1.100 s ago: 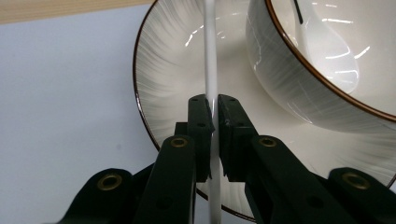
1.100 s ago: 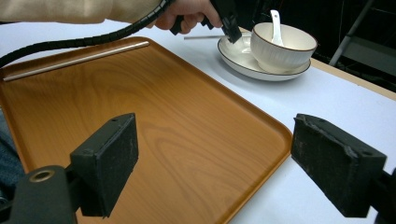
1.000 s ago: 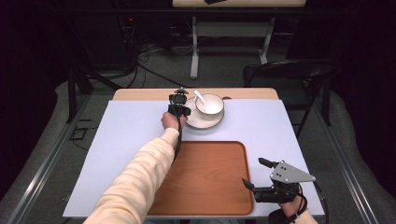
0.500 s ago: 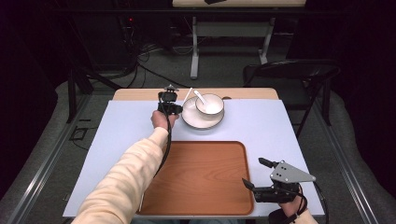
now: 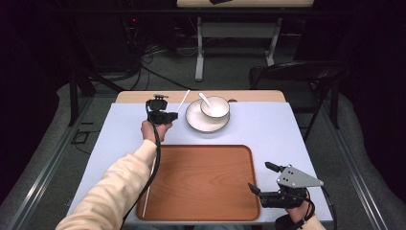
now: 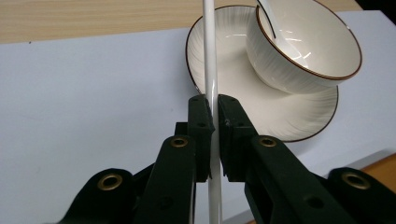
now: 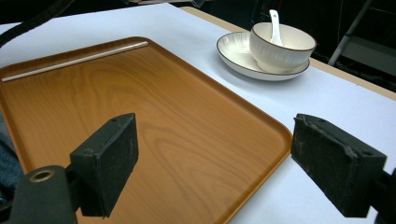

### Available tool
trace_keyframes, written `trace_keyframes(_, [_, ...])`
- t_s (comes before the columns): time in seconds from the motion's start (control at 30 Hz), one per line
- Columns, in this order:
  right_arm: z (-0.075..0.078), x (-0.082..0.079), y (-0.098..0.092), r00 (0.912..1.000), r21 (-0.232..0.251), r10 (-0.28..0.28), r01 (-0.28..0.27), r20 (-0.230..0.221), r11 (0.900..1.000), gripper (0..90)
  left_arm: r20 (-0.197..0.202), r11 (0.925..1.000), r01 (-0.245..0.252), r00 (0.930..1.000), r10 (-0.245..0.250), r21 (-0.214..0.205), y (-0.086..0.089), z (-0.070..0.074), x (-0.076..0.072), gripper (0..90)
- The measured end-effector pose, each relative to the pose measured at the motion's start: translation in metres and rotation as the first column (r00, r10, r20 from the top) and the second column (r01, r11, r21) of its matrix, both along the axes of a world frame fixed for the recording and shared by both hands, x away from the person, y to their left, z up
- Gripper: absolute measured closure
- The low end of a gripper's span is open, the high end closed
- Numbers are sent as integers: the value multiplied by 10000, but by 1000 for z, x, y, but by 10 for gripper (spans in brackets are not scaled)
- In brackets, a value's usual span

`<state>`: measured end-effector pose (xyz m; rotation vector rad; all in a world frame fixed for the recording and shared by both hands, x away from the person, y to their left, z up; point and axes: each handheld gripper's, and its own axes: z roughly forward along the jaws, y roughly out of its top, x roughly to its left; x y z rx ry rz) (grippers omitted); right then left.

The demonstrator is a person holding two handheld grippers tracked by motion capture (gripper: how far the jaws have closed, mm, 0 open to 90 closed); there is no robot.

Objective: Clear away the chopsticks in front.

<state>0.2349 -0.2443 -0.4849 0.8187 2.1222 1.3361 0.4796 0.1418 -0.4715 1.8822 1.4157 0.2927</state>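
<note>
Right gripper [image 5: 262, 179] sits nearest, at about 5 o'clock on the table, off the tray's near right corner, jaws spread wide with nothing between them; in the right gripper view both black pads [image 7: 109, 158] hang over the tray's bare wood with a big gap. Grey three-cornered plate on top of it, person's hand underneath at the table edge. Wooden tray [image 5: 206, 191] takes the near centre of the pale blue table mat [image 5: 268, 129], around 6 o'clock. One white chopstick [image 5: 150, 184] lies inside the tray along its left rim, running near to far; right gripper view shows it as a thin white bar [image 7: 74, 60] against that rim. Person's left forearm in a cream sleeve [image 5: 115, 187] comes in from 7 o'clock and reaches across to about 11 o'clock. Left gripper [image 5: 165, 115] is up there, just left of the plate, jaws closed down on a second white chopstick [image 5: 182, 101]; left gripper view has the pads pinched on the stick [image 6: 209, 56] partway along, the rest of it running on past the plate's rim and beside the bowl. The stick's free end angles up and away toward 12 o'clock. Plate [image 5: 195, 123] sits at 12 o'clock on the mat, white with a dark rim, bowl [image 5: 218, 109] on it, white spoon [image 5: 205, 98] resting in the bowl. Beyond the mat a strip of bare wooden table edge [image 5: 134, 97].
</note>
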Motion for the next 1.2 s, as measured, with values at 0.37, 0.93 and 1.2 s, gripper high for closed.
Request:
trace_keyframes(0.37, [0, 0, 0, 10000, 4, 16, -16, 7, 10000, 144, 448, 9994, 75, 9990, -60, -333, 25, 10, -42, 844])
trace_keyframes(0.93, [0, 1, 0, 10000, 40, 61, -60, -14, 10000, 144, 175, 9973, 331, 9993, -320, -655, 44, -5, -104, 844])
trace_keyframes(1.2, [0, 3, 1, 9999, 38, 135, -135, 4, 9999, 144, -34, 9957, 117, 9999, -120, -914, 50, -16, -133, 843])
